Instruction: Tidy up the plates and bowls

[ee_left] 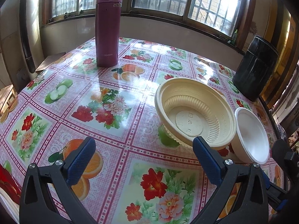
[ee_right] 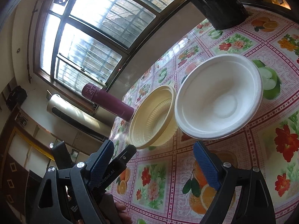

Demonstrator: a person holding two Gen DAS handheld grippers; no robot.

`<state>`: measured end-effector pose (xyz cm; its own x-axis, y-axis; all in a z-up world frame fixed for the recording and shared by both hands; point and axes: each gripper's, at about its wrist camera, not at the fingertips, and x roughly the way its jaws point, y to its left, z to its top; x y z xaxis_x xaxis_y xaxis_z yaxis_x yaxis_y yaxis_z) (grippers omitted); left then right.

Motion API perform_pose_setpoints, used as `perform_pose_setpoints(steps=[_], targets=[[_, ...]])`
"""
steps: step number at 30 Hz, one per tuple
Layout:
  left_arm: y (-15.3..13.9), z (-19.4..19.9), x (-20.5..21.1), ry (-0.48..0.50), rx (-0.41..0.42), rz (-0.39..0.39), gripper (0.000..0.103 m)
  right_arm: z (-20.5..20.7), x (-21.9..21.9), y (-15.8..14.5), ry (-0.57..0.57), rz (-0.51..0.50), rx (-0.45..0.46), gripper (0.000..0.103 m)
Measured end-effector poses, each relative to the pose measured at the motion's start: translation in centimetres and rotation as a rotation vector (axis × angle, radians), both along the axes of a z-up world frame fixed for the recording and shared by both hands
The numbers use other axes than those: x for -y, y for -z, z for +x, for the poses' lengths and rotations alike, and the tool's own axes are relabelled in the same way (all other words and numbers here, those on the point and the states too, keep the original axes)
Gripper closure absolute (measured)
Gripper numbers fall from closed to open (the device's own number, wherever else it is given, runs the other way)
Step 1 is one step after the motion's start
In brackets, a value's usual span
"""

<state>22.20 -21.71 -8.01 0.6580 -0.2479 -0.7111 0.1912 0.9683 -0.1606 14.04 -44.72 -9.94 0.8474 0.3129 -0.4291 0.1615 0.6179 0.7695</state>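
Your left gripper (ee_left: 143, 146) hovers low, spread wide and empty before the cream bowl (ee_left: 194, 112), your right gripper (ee_right: 153, 153) gapes empty under the white bowl (ee_right: 218, 97) beside it, open tablecloth (ee_left: 112, 112) leftward.

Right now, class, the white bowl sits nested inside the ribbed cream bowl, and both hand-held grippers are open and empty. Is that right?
Not quite. The white bowl is not nested; it stands beside the ribbed cream bowl on the table, as the right wrist view shows. The rest holds: the left hand-held gripper and the right hand-held gripper are both open and empty.
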Motion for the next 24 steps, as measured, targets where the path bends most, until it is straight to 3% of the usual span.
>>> perform_pose_setpoints(steps=[8,17,21,24], targets=[[0.2,1.2,-2.3,-0.070,-0.043,-0.060,0.000,3.0,-1.1,0.5,0.068,0.043,-0.031,0.014],[0.3,1.3,-2.4,-0.070,-0.062,-0.078,0.000,5.2,-1.3,1.5,0.135,0.026,-0.082,0.015],[0.4,1.3,-2.1,-0.058,-0.064,-0.064,0.000,5.4,-1.2,1.7,0.143,0.021,-0.083,0.016],[0.5,1.4,-2.4,-0.069,-0.068,-0.071,0.000,6.0,-1.2,1.6,0.156,0.002,-0.098,0.023]])
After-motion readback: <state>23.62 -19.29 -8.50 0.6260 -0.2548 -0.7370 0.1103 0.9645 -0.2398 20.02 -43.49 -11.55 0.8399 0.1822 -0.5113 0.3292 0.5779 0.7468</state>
